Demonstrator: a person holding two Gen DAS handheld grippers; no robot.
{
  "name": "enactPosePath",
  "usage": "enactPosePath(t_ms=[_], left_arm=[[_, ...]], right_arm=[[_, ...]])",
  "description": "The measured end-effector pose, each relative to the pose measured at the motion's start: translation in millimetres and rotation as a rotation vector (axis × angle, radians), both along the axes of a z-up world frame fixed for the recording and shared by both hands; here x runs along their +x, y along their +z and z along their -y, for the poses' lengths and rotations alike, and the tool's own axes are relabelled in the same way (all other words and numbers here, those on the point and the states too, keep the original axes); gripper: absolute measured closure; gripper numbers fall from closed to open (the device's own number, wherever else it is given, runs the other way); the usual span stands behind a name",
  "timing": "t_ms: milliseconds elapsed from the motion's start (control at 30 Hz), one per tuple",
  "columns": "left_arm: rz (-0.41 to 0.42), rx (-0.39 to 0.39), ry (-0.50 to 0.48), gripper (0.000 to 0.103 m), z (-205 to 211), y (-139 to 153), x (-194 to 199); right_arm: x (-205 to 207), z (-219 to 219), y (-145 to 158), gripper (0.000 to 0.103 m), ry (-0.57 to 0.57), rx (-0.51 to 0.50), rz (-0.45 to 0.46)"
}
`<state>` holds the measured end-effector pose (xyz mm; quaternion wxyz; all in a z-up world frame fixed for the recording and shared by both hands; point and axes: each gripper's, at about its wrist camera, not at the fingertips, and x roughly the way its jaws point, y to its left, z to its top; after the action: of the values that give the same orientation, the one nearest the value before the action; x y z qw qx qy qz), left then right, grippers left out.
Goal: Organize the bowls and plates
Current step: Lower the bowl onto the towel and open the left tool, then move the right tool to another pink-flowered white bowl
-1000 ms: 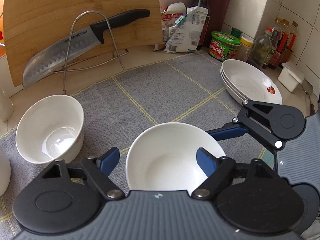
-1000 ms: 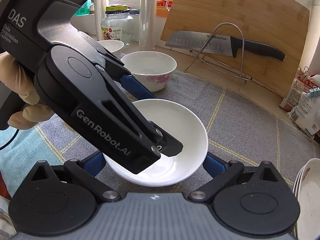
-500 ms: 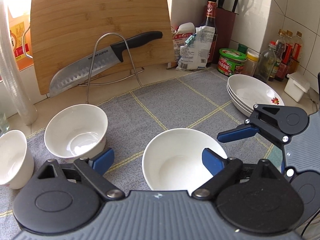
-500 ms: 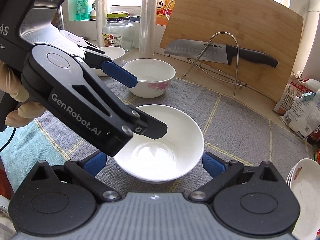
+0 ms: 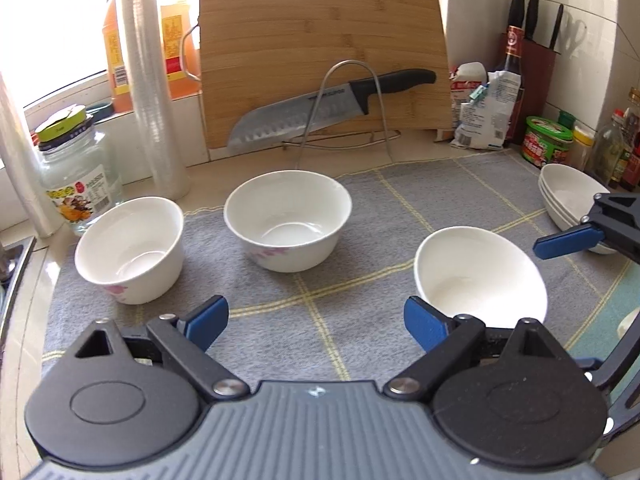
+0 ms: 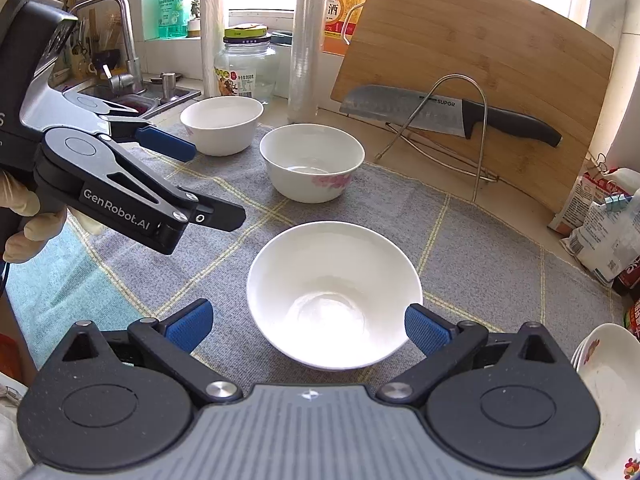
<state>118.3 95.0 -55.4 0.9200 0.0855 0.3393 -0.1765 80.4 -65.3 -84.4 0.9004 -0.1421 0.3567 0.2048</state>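
Observation:
A plain white bowl (image 6: 334, 294) sits on the grey mat between the open fingers of my right gripper (image 6: 308, 324), not touched; it also shows in the left wrist view (image 5: 480, 276). My left gripper (image 5: 316, 318) is open and empty over bare mat, left of that bowl, and shows in the right wrist view (image 6: 192, 184). Two flowered white bowls stand farther back: one in the middle (image 5: 288, 226) (image 6: 312, 168), one to the left (image 5: 130, 248) (image 6: 220, 124). A stack of white plates (image 5: 568, 196) (image 6: 608, 396) sits at the right.
The grey checked mat (image 5: 400, 208) covers the counter. A knife on a wire rack (image 5: 336, 108) leans on a bamboo cutting board (image 5: 320, 52) at the back. A glass jar (image 5: 74, 168) and cling film rolls (image 5: 154, 92) stand back left; bags and bottles (image 5: 488, 108) back right. A sink (image 6: 132, 92) lies far left.
My left gripper has drawn back and swung left off the plain bowl, which stays on the mat. The two flowered bowls have come into its view. My right gripper stays around the bowl.

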Motion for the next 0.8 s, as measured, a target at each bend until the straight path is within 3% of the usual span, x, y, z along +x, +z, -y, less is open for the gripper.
enactPosePath(t_ms=[300,800], left_arm=[[0.006,0.000,0.039,0.009,-26.4,-12.0,6.1],[-0.009,0.003,0.124,0.008,-18.9,-28.1,22.7]], right_arm=[[9.8,-12.5,11.4,0.000,-0.016,0.024,-0.020],[58.6,1.1,31.8,0.000,0.039,0.069,-0.047]])
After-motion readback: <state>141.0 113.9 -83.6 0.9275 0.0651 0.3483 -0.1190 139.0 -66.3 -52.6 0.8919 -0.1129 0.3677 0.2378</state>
